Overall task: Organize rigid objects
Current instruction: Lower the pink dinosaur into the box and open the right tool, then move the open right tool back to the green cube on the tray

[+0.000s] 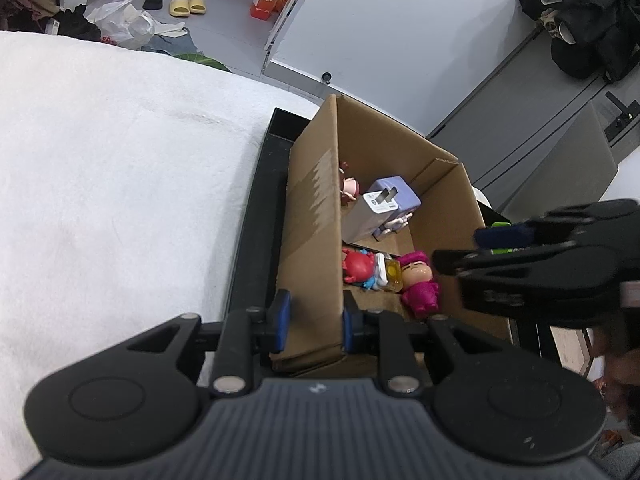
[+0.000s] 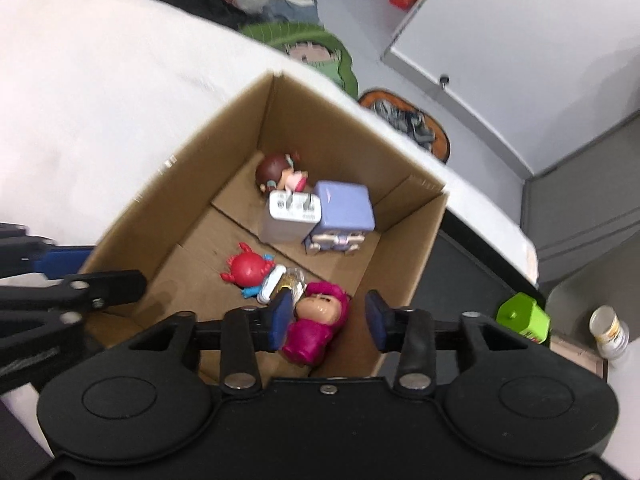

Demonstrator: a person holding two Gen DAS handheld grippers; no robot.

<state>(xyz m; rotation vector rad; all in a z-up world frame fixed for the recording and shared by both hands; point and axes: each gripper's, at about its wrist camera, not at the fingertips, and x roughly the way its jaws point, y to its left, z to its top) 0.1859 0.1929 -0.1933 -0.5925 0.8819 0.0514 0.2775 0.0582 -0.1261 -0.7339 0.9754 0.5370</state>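
Right wrist view: a pink doll [image 2: 316,324] lies in the cardboard box [image 2: 192,184], between the right gripper's [image 2: 329,320] parted jaws, pads off it. The left gripper [image 1: 316,322] clamps the box's side wall on a white towel [image 1: 120,160].

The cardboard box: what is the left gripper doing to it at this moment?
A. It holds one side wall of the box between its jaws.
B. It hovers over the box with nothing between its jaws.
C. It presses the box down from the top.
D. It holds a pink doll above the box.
A: in the left wrist view the left gripper has its jaws closed on either side of one side wall of the cardboard box.
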